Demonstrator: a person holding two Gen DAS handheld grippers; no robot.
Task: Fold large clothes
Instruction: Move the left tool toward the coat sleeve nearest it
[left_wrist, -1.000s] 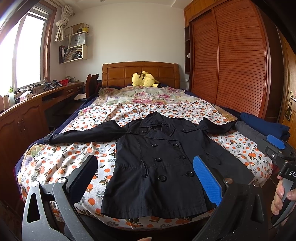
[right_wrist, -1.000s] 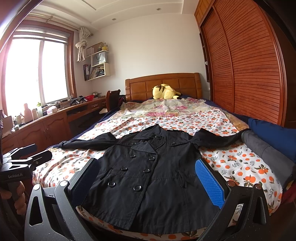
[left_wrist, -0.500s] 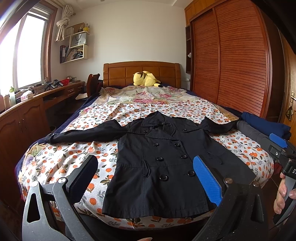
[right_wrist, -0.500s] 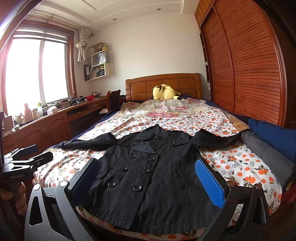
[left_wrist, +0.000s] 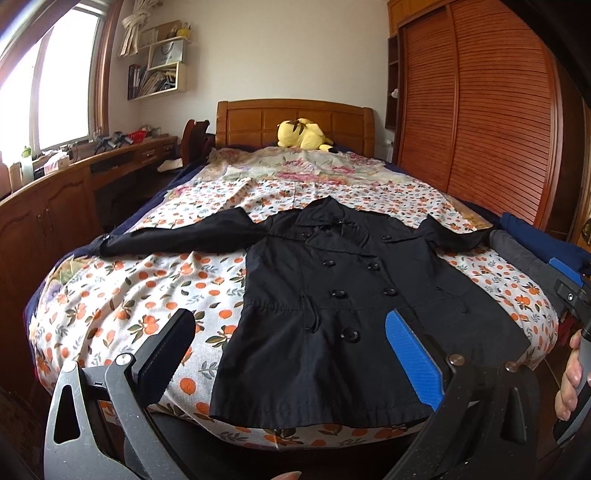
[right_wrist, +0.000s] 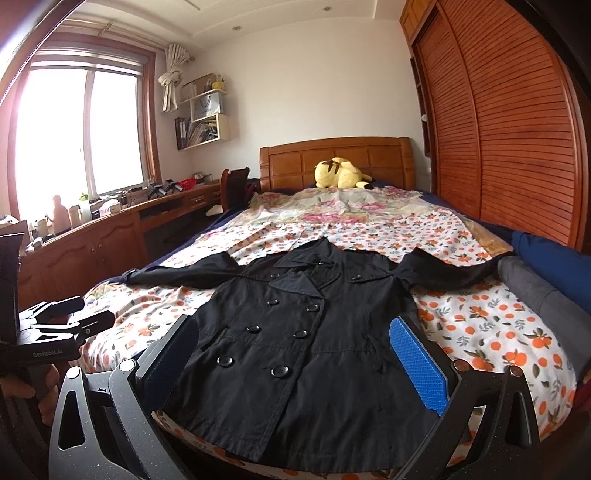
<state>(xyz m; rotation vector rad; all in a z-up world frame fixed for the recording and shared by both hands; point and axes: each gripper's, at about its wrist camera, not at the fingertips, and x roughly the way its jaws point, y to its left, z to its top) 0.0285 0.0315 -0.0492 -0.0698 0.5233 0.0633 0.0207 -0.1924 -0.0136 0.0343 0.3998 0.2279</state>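
A black double-breasted coat (left_wrist: 343, 302) (right_wrist: 295, 339) lies flat and face up on the bed, collar toward the headboard, both sleeves spread out sideways, hem at the near edge. My left gripper (left_wrist: 288, 336) hovers open above the hem's left part, nothing between its fingers. My right gripper (right_wrist: 295, 339) is open too, held over the coat's lower half and holding nothing. The right gripper also shows at the right border of the left wrist view (left_wrist: 570, 288), and the left gripper appears at the left border of the right wrist view (right_wrist: 62, 317), each gripped by a hand.
The bed (left_wrist: 147, 295) has an orange-print sheet and a wooden headboard (left_wrist: 295, 118) with a yellow plush toy (left_wrist: 303, 134). Folded blue and grey cloth (right_wrist: 546, 273) lies at the bed's right side. A wooden desk (left_wrist: 74, 177) runs along the left, a slatted wardrobe (left_wrist: 480, 110) along the right.
Both views have shifted only slightly; the left gripper has drifted a little left and closer. The coat has not moved, and both grippers stay open.
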